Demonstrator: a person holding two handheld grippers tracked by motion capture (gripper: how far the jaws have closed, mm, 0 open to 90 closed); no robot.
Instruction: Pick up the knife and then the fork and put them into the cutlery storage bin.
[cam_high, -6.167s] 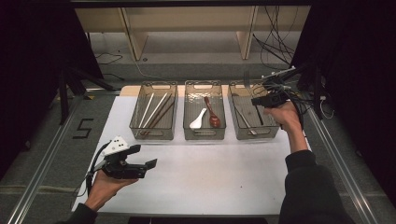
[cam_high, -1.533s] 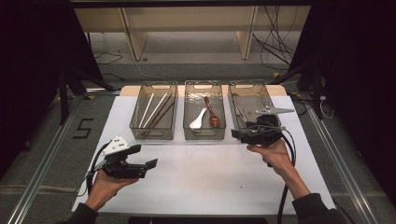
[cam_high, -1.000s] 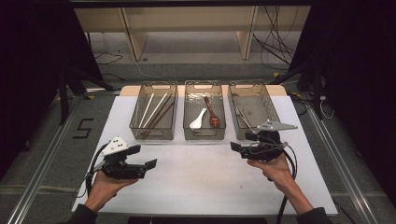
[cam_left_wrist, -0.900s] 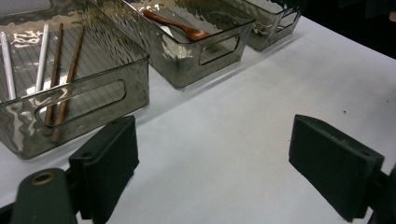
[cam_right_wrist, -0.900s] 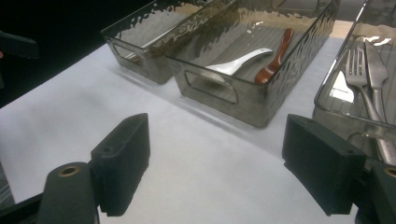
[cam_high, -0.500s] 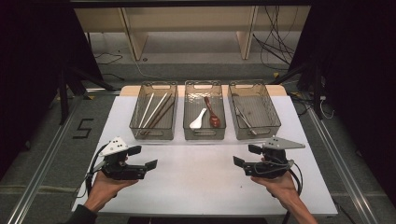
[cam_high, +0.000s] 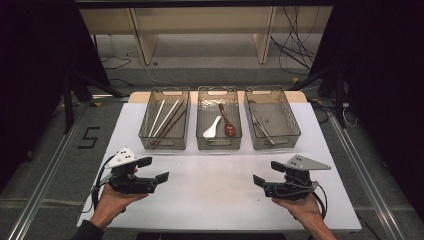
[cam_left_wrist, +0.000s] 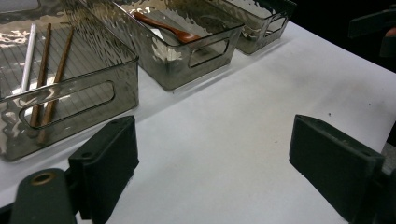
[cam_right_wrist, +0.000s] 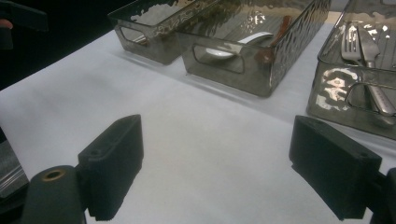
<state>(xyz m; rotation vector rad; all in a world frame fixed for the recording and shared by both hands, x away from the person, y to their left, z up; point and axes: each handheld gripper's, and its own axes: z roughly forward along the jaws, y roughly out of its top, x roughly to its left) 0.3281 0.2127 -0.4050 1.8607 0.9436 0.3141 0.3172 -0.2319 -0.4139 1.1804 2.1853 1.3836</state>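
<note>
White table (cam_high: 215, 195) lies bare between both grippers.

Bare table (cam_high: 210, 185) between grippers; bins (cam_high: 219, 119) stand beyond.

We hold nothing; nearest are three smoky clear bins in a row: chopsticks (cam_high: 165, 117), spoons (cam_high: 222, 122), forks (cam_high: 261, 127).
</note>
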